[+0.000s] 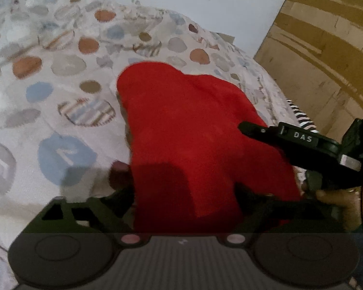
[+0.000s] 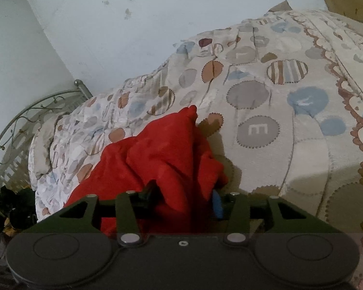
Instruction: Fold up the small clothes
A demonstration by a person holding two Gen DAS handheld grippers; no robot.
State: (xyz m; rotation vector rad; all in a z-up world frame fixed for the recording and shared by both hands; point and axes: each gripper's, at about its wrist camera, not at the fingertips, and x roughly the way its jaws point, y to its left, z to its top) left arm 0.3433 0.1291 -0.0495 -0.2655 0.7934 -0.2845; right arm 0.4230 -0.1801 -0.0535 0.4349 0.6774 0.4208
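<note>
Left claw (image 1: pixel 184 193): jaws spread wide, red cloth lying between them; the finger ends are buried under the fabric, so whether any pad presses on it cannot be told.

Right claw (image 2: pixel 181 194): jaws about half apart, a black finger (image 2: pixel 149 190) on one side and a blue pad (image 2: pixel 217 204) on the other, red cloth bunched between them. Firm grip or loose contact cannot be told. In the left wrist view it reaches in from the right over the garment's edge, with a hand (image 1: pixel 338 200) behind it.

Red garment (image 1: pixel 193 125): small, plain, rumpled into folds, lying on the bed directly ahead of both claws.

Bedspread (image 2: pixel 266 111): pale, patterned with blue, grey, orange and striped discs, some lettered; it covers the bed (image 1: pixel 31 111) under the garment.

Bed frame (image 2: pixel 24 116): curled metal, at the far left.

Wall (image 2: pixel 133 24): pale, scuffed, behind the bed.

Wooden furniture (image 1: pixel 326 36): brown panels, to the right.
</note>
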